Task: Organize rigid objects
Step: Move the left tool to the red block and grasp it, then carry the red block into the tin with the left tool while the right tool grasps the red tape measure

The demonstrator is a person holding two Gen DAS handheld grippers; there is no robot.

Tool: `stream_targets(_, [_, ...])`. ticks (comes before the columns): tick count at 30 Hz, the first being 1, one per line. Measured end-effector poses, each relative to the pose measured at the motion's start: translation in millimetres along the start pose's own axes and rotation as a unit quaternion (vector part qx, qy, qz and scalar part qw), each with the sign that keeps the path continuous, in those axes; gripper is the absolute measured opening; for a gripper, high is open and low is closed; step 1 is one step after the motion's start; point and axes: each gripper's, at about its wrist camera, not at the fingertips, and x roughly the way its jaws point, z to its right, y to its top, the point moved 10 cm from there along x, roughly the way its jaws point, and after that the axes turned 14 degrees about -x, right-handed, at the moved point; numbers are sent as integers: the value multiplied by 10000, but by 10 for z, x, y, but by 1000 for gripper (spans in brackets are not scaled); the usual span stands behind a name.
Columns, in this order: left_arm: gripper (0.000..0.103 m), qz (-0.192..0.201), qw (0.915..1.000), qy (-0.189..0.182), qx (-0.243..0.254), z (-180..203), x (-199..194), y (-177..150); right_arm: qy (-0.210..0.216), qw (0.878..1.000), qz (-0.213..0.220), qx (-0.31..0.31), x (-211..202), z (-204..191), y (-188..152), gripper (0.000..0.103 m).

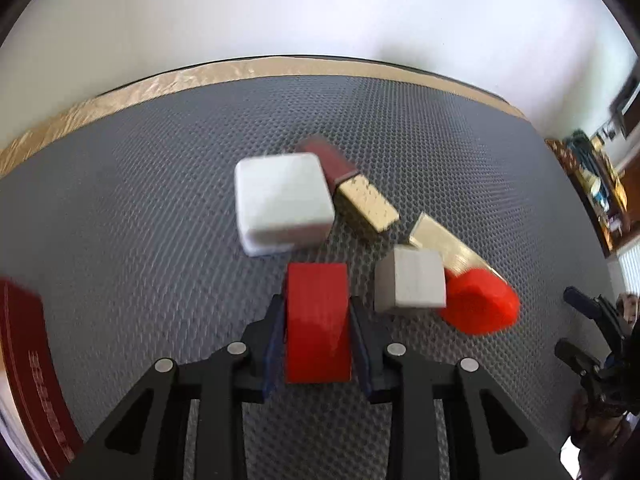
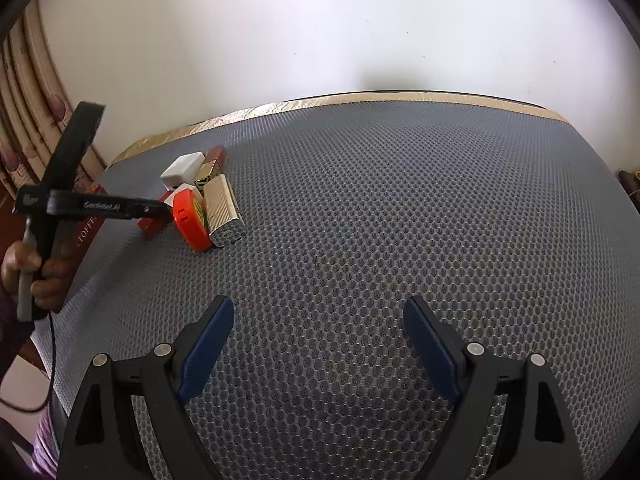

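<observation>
My left gripper is shut on a red block just above the grey mat. Ahead of it lie a white square box, a dark red and gold bar, a second gold bar, a small white cube and an orange-red round piece. In the right wrist view the same cluster sits far left: the white box, a gold bar, the orange round piece and the red block in the left gripper. My right gripper is open and empty over bare mat.
A dark red box with lettering lies at the mat's left edge, also seen in the right wrist view. The grey honeycomb mat has a gold-taped far edge against a white wall. Cluttered shelves stand at the right.
</observation>
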Motion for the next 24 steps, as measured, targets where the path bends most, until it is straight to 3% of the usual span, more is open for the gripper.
stream_targets(8, [31,147,9972,-315,-656,-258,-512,-493,14,9997,162,-174,-88,-80,34,84])
stream_targets(15, [31,243,9945,-420,-923,-366,-949,-799,751,9915,632,-854,-208,-734,493,78])
stream_targets(18, [31,351,9922,-506,-1088,-503,-1216,-880,741,9883,530,-1222,-26,-923,672,68])
stream_targets(24, [31,721,9873,-303,-1386,-737,-1662,-944,641,9864,221,-1498,362,-1004,839,64])
